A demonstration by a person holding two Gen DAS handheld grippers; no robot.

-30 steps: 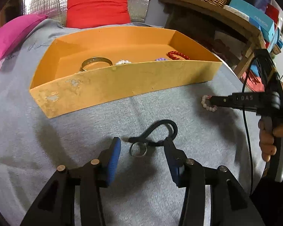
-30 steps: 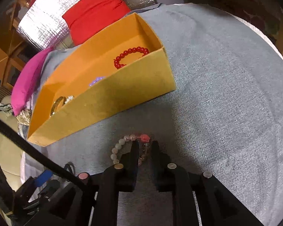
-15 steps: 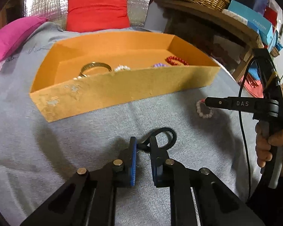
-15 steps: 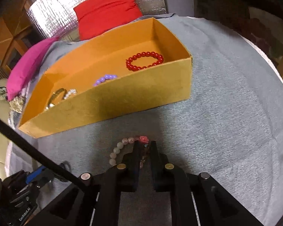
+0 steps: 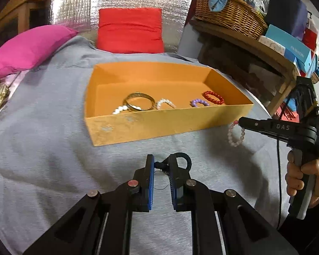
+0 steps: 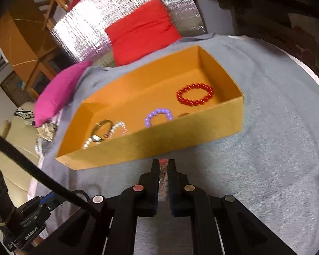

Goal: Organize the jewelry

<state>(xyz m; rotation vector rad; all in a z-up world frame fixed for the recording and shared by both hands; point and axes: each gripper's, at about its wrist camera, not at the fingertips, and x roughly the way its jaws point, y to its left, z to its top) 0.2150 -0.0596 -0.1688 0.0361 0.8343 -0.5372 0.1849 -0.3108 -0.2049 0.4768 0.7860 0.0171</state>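
An orange box (image 5: 163,121) (image 6: 180,140) on the grey cloth holds a gold bangle (image 5: 138,104), white bead pieces (image 5: 165,102), a purple bead bracelet (image 5: 198,102) (image 6: 158,116) and a red bead bracelet (image 5: 213,97) (image 6: 195,94). My left gripper (image 5: 161,165) is shut on a black cord necklace (image 5: 181,159) and holds it off the cloth. My right gripper (image 6: 163,164) (image 5: 242,122) is shut on a pale pink bead bracelet (image 5: 236,133) (image 6: 163,174), which hangs from it in the air by the box's right front corner.
A red cushion (image 5: 129,30) and a magenta cushion (image 5: 27,48) lie behind the box against silver foil. A wooden shelf with a wicker basket (image 5: 227,13) and boxes stands at the right. Grey cloth (image 5: 42,148) surrounds the box.
My left gripper closed on the black cord necklace and lifted it. My right gripper rose with the pink bead bracelet and moved closer to the box.
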